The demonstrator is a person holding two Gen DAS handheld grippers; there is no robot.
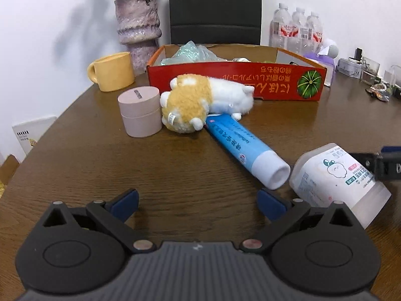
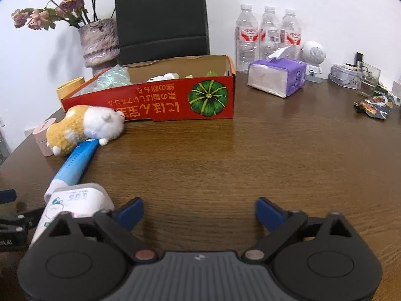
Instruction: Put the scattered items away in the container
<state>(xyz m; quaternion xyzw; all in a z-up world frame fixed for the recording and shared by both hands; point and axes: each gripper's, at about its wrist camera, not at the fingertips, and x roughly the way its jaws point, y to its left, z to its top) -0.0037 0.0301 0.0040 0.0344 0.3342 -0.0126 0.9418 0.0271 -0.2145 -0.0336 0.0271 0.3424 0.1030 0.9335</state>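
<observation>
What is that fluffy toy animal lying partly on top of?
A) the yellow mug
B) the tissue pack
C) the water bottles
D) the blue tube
D: the toy animal lies across the far end of the blue tube on the table, in front of the red box; the mug stands apart from it.

Left gripper [image 1: 198, 202] spread wide, holding nothing, low over the table [image 1: 175, 165]. Right gripper [image 2: 199, 209] likewise wide apart, empty, just above the table.
</observation>
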